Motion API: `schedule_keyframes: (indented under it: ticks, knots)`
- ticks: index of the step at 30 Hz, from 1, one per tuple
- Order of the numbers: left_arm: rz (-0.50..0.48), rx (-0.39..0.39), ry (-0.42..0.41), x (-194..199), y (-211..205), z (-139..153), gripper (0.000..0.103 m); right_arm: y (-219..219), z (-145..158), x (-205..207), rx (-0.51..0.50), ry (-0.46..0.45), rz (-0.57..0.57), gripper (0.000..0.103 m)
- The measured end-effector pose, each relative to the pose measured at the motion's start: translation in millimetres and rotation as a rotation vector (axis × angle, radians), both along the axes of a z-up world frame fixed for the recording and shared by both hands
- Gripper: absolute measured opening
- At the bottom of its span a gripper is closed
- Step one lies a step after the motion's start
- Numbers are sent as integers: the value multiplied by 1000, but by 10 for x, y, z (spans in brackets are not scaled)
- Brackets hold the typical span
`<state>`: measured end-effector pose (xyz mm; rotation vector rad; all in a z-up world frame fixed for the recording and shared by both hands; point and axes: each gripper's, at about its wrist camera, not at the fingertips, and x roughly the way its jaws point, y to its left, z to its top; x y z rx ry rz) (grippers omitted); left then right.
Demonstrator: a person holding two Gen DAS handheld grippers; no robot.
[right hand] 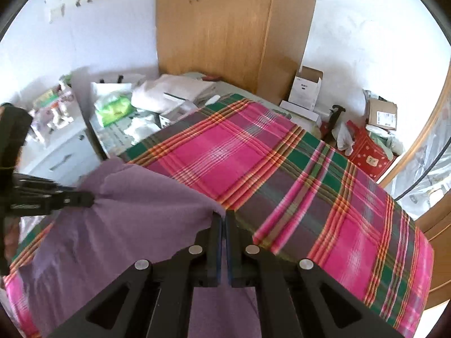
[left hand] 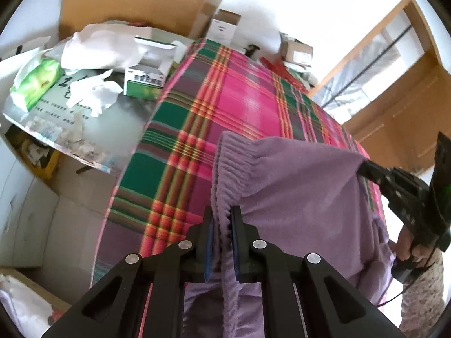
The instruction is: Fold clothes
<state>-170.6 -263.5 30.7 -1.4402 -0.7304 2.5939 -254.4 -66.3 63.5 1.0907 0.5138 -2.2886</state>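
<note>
Both hand-held grippers were clamped on the purple garment (left hand: 296, 174): left hand-held gripper (left hand: 222, 219) on its gathered waistband, right hand-held gripper (right hand: 222, 217) on an edge, stretched above the plaid bed's (right hand: 239, 152) near edge.

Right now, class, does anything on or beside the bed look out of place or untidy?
Yes. The side table left of the plaid bedcover is strewn with crumpled white paper, a green packet and an open box. The purple garment itself looks fine, held taut between both grippers.
</note>
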Motion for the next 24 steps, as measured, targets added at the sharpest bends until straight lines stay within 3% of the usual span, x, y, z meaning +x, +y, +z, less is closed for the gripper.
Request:
schedule_keyframes:
  ticks: [5,18,24]
  knots:
    - [34,-5,-25,-46,-67,-92,11,-204,-277,-235,94,-8,-16,2]
    - [63,-24,-66,-100,-139,-244,11,-458,-572,-415,190,-29,4,3]
    - [65,-30,-65,-37,-107,-168,12,-197,-257,-287,91,-46,-19,7]
